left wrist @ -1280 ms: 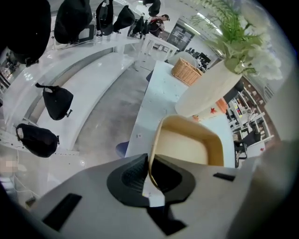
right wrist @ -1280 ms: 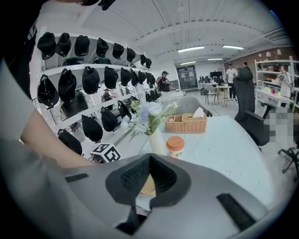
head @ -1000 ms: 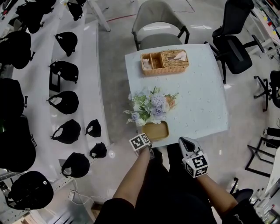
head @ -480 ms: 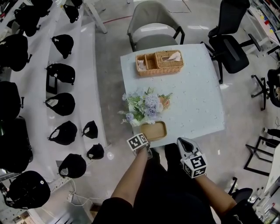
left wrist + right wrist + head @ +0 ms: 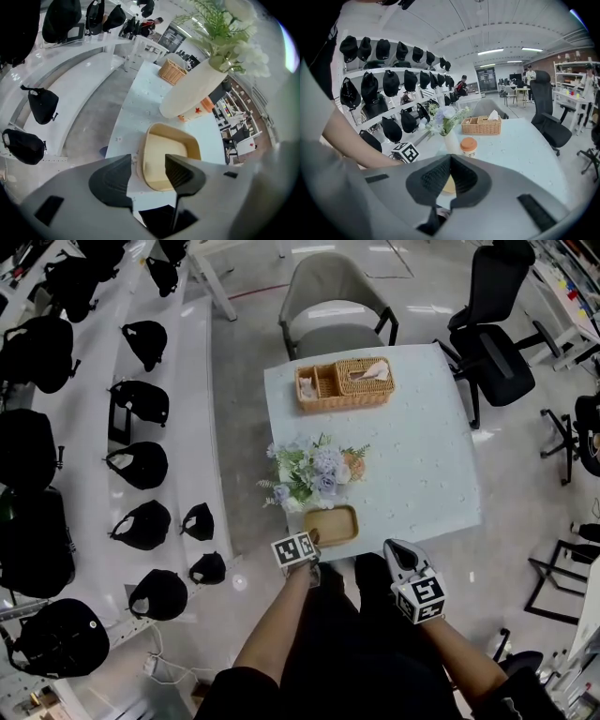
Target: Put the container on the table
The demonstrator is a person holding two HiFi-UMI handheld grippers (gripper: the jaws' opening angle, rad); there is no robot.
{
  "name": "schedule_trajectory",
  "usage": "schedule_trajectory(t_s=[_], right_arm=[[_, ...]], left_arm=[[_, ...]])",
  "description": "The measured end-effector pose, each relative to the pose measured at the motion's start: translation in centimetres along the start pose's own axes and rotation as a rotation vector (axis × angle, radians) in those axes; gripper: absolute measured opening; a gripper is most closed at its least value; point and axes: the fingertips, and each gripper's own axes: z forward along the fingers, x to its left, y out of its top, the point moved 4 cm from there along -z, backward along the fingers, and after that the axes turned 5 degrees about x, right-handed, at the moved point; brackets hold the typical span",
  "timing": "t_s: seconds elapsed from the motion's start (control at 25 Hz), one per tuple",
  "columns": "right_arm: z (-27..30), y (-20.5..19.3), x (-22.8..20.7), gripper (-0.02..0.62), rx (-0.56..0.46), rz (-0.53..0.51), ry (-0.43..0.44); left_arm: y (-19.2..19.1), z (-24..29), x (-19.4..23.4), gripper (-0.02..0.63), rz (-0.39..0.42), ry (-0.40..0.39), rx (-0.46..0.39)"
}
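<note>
A tan, shallow container [image 5: 330,525] lies on the pale table [image 5: 422,456] at its near edge, just in front of a vase of flowers [image 5: 314,474]. My left gripper [image 5: 313,540] hangs over the container's near left corner. In the left gripper view its jaws have just been opening and stand apart. The container [image 5: 168,157] has its left wall between the left gripper's [image 5: 147,165] pads, and neither pad presses on it. My right gripper [image 5: 399,549] hovers off the table's near edge, right of the container. In its own view the right gripper [image 5: 450,161] is shut on nothing.
A wicker basket [image 5: 345,383] with tissues stands at the table's far side. An orange-lidded cup [image 5: 468,146] sits beside the white vase [image 5: 192,89]. White shelves with black caps [image 5: 141,465] run along the left. A grey chair [image 5: 337,306] and a black office chair [image 5: 497,343] stand beyond the table.
Both grippers stay at the table's near edge and the container lies on the table in every frame. Only the head view itself has shifted slightly.
</note>
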Motion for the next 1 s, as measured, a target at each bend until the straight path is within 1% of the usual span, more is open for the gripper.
schedule_trajectory(t_s=[0.28, 0.36, 0.52, 0.64, 0.8, 1.0], right_arm=[[-1.2, 0.6, -0.2, -0.002, -0.028, 0.026, -0.032], [-1.5, 0.7, -0.1, -0.002, -0.025, 0.03, -0.032], [-1.9, 1.4, -0.1, -0.002, -0.03, 0.023, -0.03], [-2.1, 2.3, -0.2, -0.002, -0.045, 0.009, -0.033], [-2.4, 3.9, -0.1, -0.002, -0.059, -0.001, -0.011], [-3.4, 6.3, -0.2, -0.002, -0.092, 0.001, -0.013]], left_arm=[[0.0, -2.1, 0.0, 0.207, 0.015, -0.025, -0.03], [0.1, -3.1, -0.1, 0.207, 0.002, -0.035, -0.049], [0.1, -5.4, -0.7, 0.207, -0.023, -0.063, -0.097], [0.3, -7.6, -1.4, 0.207, -0.014, -0.082, -0.133], [0.7, -11.1, -2.4, 0.207, -0.003, -0.11, -0.198], [1.0, -15.7, -3.6, 0.207, -0.053, -0.187, -0.283]])
